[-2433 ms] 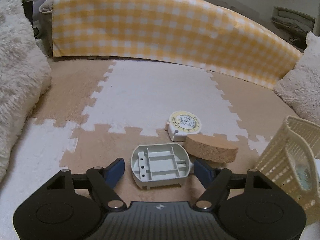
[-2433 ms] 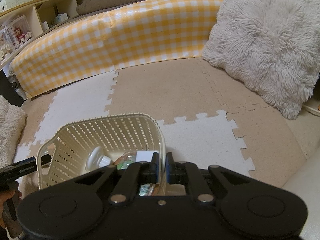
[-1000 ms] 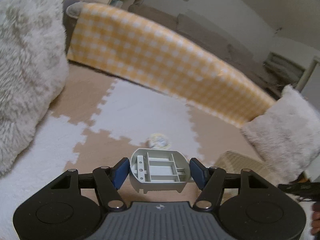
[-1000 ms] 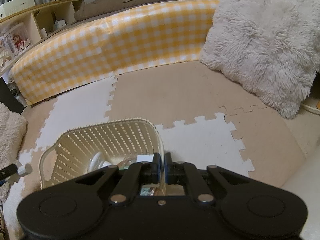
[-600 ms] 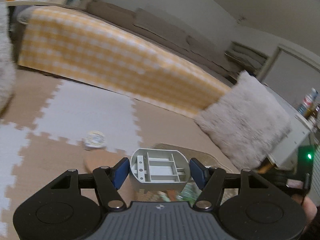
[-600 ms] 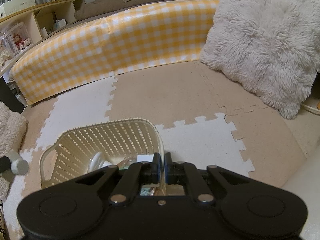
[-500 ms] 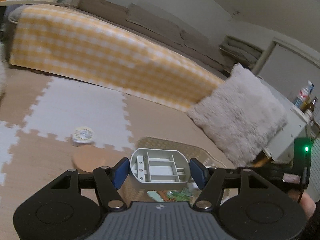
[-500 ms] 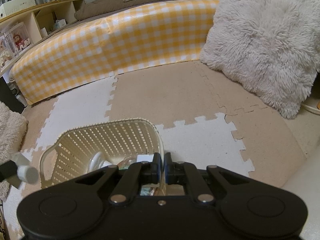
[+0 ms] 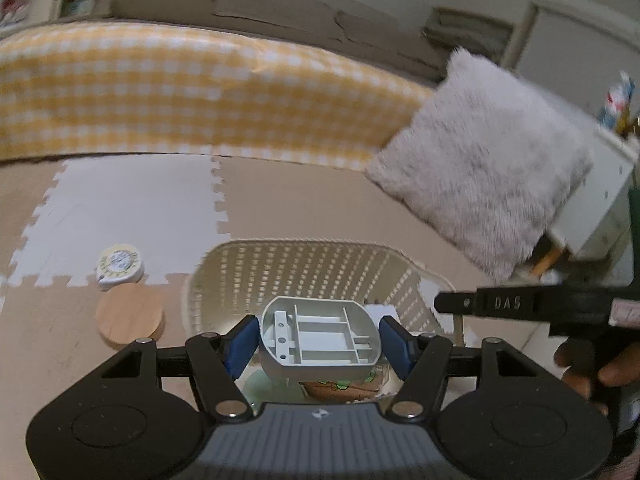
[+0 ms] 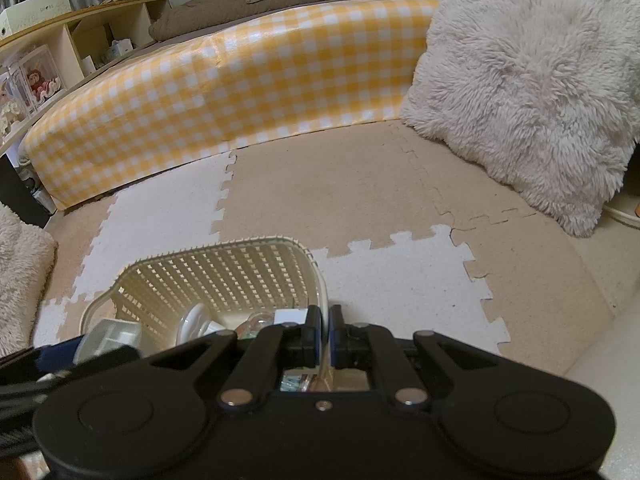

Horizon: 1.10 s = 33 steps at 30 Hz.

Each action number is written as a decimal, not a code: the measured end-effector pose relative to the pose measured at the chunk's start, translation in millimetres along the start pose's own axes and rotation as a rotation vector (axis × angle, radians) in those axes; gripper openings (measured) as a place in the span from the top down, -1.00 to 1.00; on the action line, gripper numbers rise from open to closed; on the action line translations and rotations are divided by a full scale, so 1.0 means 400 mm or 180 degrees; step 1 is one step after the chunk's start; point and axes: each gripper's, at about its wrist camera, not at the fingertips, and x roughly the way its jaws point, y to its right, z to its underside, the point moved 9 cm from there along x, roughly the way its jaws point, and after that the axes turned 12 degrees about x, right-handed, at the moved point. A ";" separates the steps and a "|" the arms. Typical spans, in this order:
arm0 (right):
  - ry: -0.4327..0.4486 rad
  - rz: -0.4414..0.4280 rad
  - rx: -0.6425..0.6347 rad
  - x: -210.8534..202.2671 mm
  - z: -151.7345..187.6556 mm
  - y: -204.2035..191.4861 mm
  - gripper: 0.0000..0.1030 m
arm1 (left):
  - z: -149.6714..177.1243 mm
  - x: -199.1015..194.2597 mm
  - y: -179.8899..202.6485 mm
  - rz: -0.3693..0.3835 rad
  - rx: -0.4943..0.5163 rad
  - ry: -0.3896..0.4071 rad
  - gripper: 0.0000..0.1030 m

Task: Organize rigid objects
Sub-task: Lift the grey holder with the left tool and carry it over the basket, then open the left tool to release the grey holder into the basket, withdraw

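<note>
Floor: foam mat [image 10: 360, 184]
Basket [image 10: 224, 268]: holding mixed items
Left claw [image 9: 318, 340]: clamping grey tray [image 9: 320, 334] over basket
Right claw [image 10: 325, 338]: pinching basket rim, closed

Grey tray [image 9: 319, 339]: matt moulded plastic is being shown.
Basket [image 10: 224, 276]: cream plastic lattice.
Disc [image 9: 131, 315]: smooth pale wood.
Cushion [image 10: 528, 80]: shaggy cloth.

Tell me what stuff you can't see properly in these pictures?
- Things in the basket: left wrist view, hidden by the grey tray and left gripper.
- Basket's near side: right wrist view, covered by the right gripper.
- Round tape measure markings: blurred, too small.
- Shelf items: right wrist view, too small.
</note>
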 end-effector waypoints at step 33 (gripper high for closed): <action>-0.0013 -0.0021 0.0012 -0.001 0.000 -0.001 0.91 | 0.040 0.073 0.049 0.0060 0.0090 -0.0452 -0.81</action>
